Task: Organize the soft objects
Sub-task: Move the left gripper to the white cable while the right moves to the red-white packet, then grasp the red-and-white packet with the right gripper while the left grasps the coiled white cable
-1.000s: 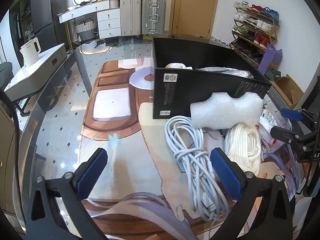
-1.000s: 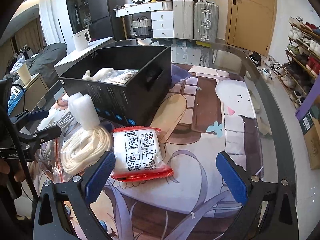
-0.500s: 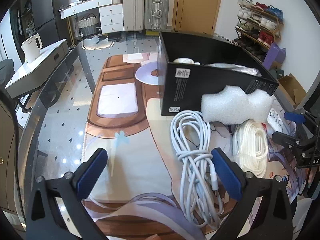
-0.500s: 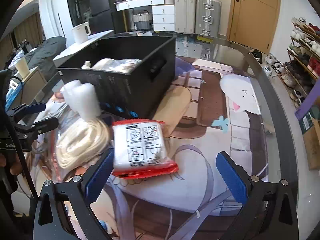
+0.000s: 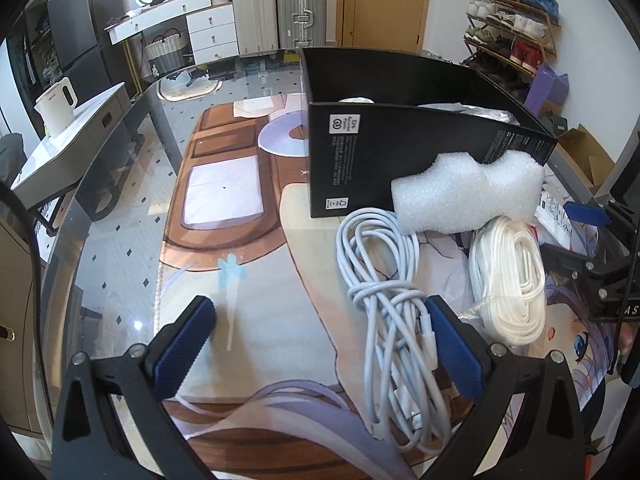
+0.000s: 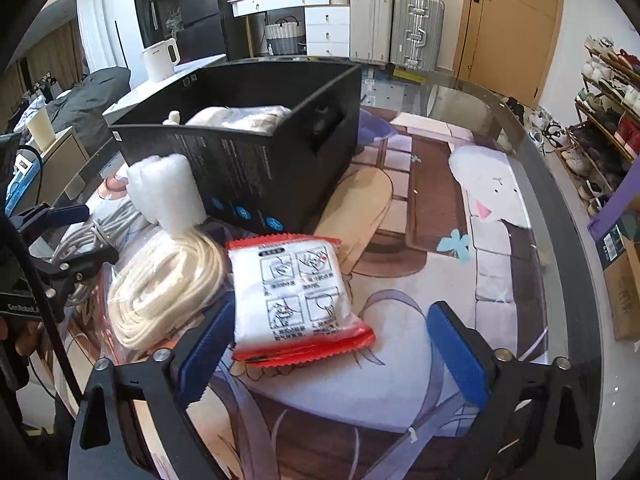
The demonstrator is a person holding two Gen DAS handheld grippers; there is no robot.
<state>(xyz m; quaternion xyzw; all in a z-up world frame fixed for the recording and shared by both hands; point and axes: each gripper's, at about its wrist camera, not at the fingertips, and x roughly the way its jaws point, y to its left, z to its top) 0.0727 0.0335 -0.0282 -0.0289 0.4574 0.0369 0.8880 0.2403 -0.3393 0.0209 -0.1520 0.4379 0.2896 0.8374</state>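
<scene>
- Left wrist view: the left gripper (image 5: 320,344) is spread wide with nothing between its fingers, low over the surface (image 5: 132,216).
- The cable (image 5: 394,304), a pale bundle, lies just inside the right finger, touching or nearly touching it. The rope (image 5: 510,276) lies coiled just beside the cable, on its right.
- The foam (image 5: 464,196) leans against the near wall of the box (image 5: 400,152), resting on the tops of cable and rope.
- Risk here: the cable sits off-centre, hard by one finger. Closing from this spot would likely catch a few loose strands, so the bundle could unravel or drag the foam down.
- Right wrist view: the right gripper (image 6: 332,352) is also wide apart and holds nothing. The packet (image 6: 296,296), white with red ends, lies flat on the surface beside the rope (image 6: 164,284), its near corner by the left finger.
- The box (image 6: 256,160) stands behind, already holding pale soft items. The foam (image 6: 168,192) stands upright against its corner.
- Risk here: the packet is flat and glossy, so a squeeze across it may slip or merely shove it. The left gripper (image 6: 60,240) is close by, so both reaching in together could collide.
</scene>
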